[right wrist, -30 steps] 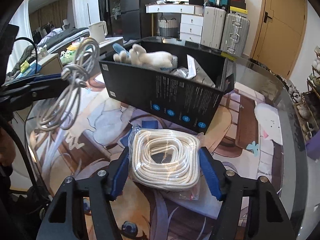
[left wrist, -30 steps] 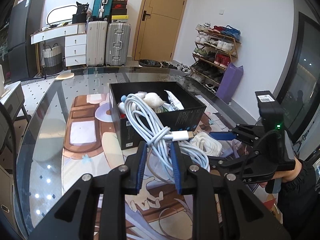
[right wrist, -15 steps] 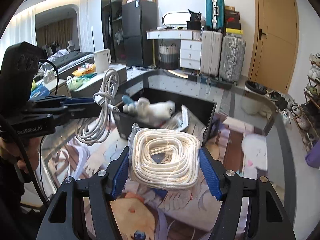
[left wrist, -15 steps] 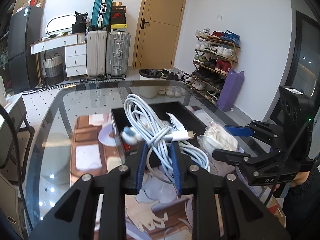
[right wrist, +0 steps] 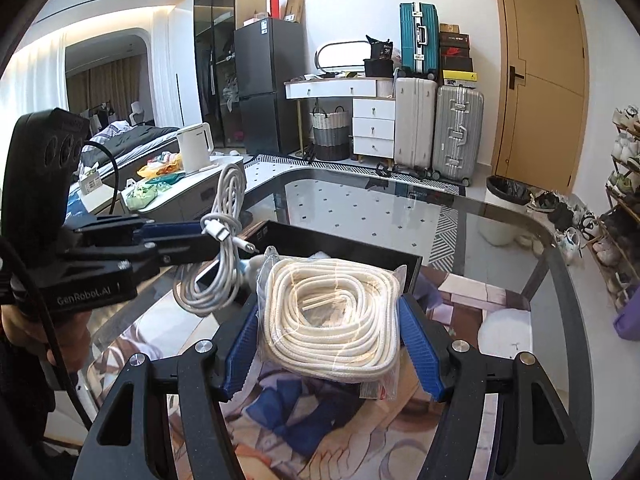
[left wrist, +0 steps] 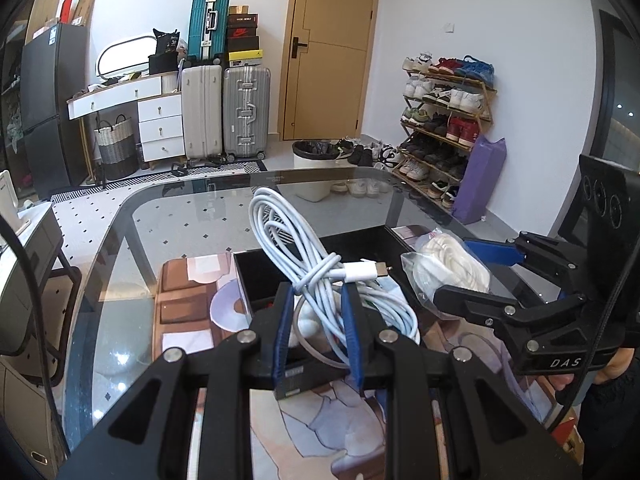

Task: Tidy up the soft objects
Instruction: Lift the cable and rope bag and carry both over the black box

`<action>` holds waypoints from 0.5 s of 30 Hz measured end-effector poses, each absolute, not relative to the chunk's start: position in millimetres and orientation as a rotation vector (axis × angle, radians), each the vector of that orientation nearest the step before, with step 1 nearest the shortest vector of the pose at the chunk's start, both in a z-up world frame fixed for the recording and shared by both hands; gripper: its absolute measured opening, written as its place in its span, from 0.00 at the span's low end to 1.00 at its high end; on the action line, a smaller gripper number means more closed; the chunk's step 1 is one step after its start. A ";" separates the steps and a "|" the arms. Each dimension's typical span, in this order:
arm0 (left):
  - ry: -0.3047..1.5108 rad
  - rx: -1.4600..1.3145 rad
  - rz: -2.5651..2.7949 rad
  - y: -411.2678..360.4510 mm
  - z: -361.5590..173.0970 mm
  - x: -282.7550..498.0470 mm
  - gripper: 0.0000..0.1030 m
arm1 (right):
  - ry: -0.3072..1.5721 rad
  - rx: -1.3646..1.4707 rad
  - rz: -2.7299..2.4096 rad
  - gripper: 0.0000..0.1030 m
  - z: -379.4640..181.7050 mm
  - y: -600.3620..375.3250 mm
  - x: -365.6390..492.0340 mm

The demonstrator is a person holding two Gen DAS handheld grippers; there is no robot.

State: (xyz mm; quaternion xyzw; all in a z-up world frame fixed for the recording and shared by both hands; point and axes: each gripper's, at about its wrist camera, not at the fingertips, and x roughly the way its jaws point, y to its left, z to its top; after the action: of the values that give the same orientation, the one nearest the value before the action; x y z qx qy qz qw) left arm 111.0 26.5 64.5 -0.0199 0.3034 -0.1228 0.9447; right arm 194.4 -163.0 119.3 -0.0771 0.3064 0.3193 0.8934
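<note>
My left gripper (left wrist: 316, 320) is shut on a coiled white USB cable (left wrist: 304, 256) and holds it above the near edge of the black box (left wrist: 256, 276). The cable (right wrist: 224, 216) and left gripper (right wrist: 176, 240) also show in the right wrist view. My right gripper (right wrist: 330, 320) is shut on a bagged coil of white rope (right wrist: 328, 312), held over the black box (right wrist: 360, 248). The rope (left wrist: 448, 272) and right gripper (left wrist: 476, 276) appear at the right of the left wrist view. Box contents are mostly hidden.
The box stands on a printed mat (left wrist: 180, 312) on a glass table (left wrist: 168, 224). Suitcases (left wrist: 224, 112), a dresser (left wrist: 156, 120), a door (left wrist: 332, 48) and a shoe rack (left wrist: 444, 120) stand beyond. A kettle (right wrist: 194, 148) sits on a side table at left.
Both grippers rose from the mat with their loads. They now hold the cable and the rope higher, above the box.
</note>
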 end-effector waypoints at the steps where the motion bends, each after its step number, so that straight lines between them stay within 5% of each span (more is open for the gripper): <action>1: 0.621 -0.039 -0.246 26.1 63.6 113.8 0.22 | 0.635 -0.160 0.662 0.66 119.4 -161.7 196.9; 15: 0.646 0.019 -0.203 17.8 53.1 146.3 0.22 | 0.668 -0.163 0.654 0.66 103.2 -145.6 227.2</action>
State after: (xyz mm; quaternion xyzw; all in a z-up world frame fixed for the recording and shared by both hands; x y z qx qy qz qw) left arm 146.3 17.8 53.1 0.0095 0.3169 -0.0997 0.9432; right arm 227.2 -145.6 103.2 -0.0785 0.3216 0.3147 0.8896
